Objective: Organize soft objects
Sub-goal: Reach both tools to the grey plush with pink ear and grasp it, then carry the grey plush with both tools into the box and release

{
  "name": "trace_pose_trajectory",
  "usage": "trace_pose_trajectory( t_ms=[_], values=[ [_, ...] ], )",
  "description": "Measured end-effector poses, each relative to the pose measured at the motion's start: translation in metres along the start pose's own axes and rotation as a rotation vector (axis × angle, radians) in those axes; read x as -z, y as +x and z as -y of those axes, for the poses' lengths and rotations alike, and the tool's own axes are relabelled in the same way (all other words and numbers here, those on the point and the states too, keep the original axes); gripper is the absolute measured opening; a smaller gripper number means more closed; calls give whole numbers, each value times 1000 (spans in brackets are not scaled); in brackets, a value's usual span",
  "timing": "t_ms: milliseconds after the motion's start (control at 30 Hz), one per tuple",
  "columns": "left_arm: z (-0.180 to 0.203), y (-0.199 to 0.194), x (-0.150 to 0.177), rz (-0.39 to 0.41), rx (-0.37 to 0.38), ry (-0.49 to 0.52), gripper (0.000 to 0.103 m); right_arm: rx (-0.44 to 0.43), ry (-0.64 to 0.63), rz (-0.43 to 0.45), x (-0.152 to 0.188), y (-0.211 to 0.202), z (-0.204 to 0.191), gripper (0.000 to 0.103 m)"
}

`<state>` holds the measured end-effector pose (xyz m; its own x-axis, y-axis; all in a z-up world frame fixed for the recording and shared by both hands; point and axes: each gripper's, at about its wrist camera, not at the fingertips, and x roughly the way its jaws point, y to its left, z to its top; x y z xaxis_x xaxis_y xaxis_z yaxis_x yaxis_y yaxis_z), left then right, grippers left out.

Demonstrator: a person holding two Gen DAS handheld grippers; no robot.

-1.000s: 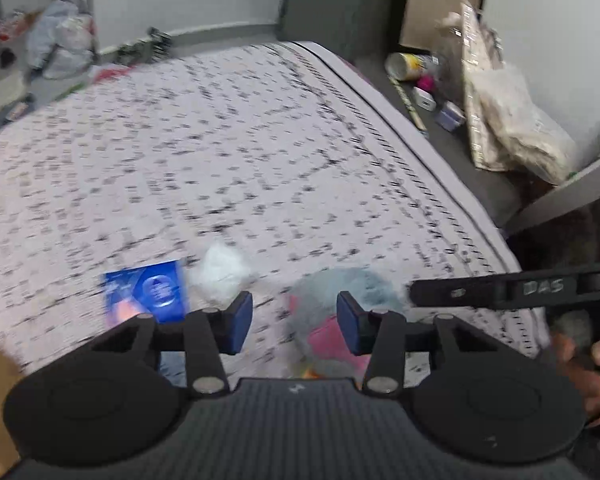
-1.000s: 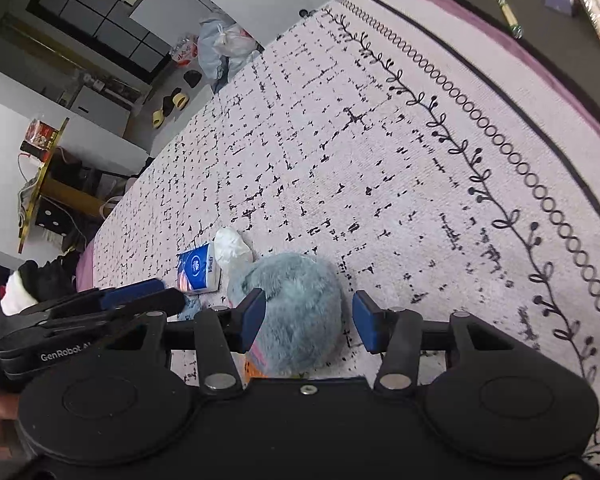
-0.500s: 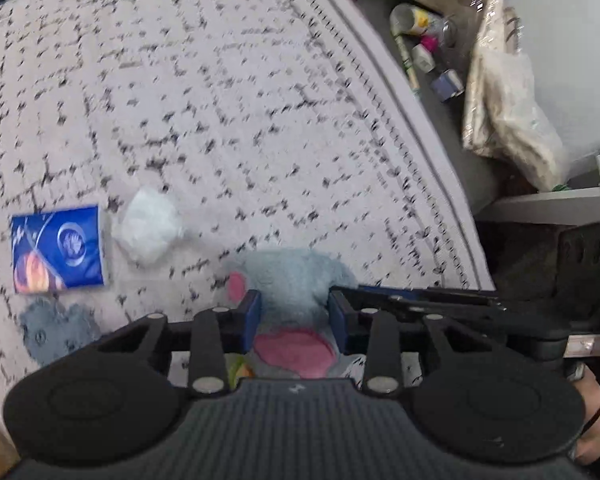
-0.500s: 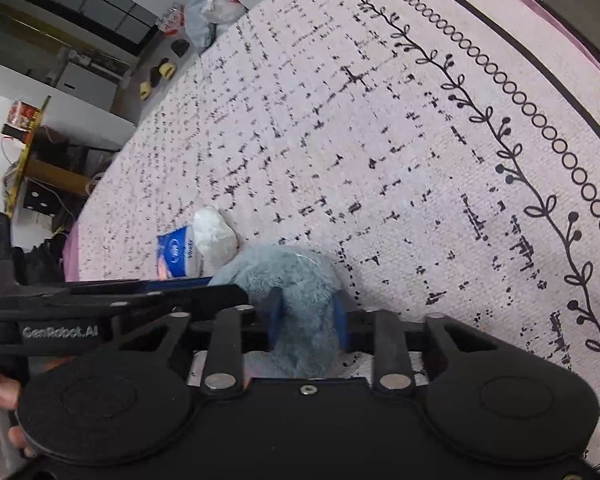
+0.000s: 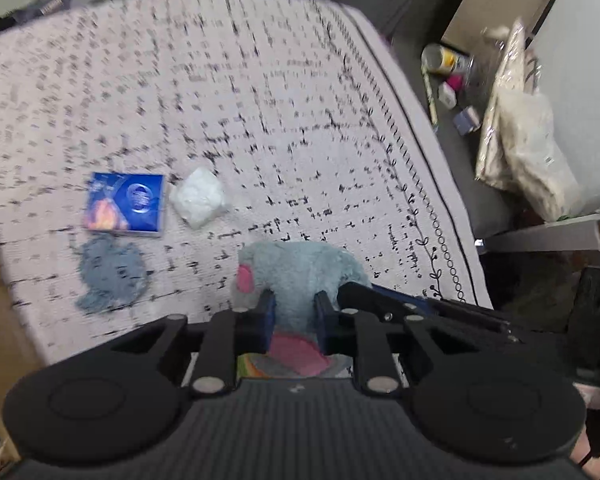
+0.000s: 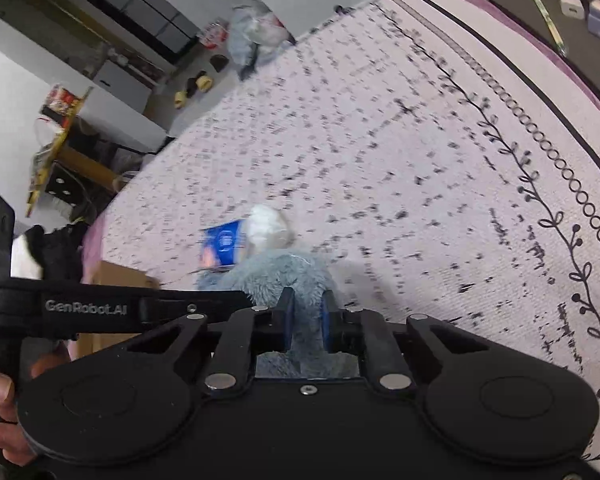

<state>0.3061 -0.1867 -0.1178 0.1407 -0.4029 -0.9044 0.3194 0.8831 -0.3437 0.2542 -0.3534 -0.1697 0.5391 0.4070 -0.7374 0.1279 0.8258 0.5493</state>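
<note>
Both my tongs, left gripper (image 5: 291,316) and right gripper (image 6: 305,326), now clamp the blue plush toy (image 5: 300,268); 1 s ago both were open. Toy sits at 6 o'clock, grasp done, lift next. Tissue pack (image 5: 126,204) and white wad (image 5: 199,197) lie at 10 o'clock.

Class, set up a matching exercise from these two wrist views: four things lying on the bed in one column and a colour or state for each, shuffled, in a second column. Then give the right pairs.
Column one:
1. plush toy
2. tissue packet
3. white wad
4. fuzzy patch

Column two:
A. white, crumpled, lying beside the blue packet
B. flat, grey-blue, lying nearest the cardboard edge
C. gripped between the fingers of both grippers
D. dark blue, rectangular, lying flat

Pairs: 1-C, 2-D, 3-A, 4-B. The left gripper and the right gripper both pinch the plush toy.
</note>
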Motion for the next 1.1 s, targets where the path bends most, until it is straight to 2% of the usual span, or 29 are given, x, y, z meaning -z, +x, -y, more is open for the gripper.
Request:
trace_pose_trajectory(
  t_ms=[167,400,600,800,1100],
  values=[
    [-6,-56,20,102,-25,-32,19,-74,-34,54,9,-22,-33,14],
    [-18,-119,45,223,-62,-21,19,-140,-73,98,19,-38,-83,14],
    [-49,-160,69,311,-72,-50,19,-182,-129,126,27,-40,-129,14],
    [-94,-184,89,359,-67,-114,19,-203,-191,114,39,-20,-172,14],
    [-167,-193,107,433,-63,-219,19,-213,-312,65,48,27,-229,14]
  ],
)
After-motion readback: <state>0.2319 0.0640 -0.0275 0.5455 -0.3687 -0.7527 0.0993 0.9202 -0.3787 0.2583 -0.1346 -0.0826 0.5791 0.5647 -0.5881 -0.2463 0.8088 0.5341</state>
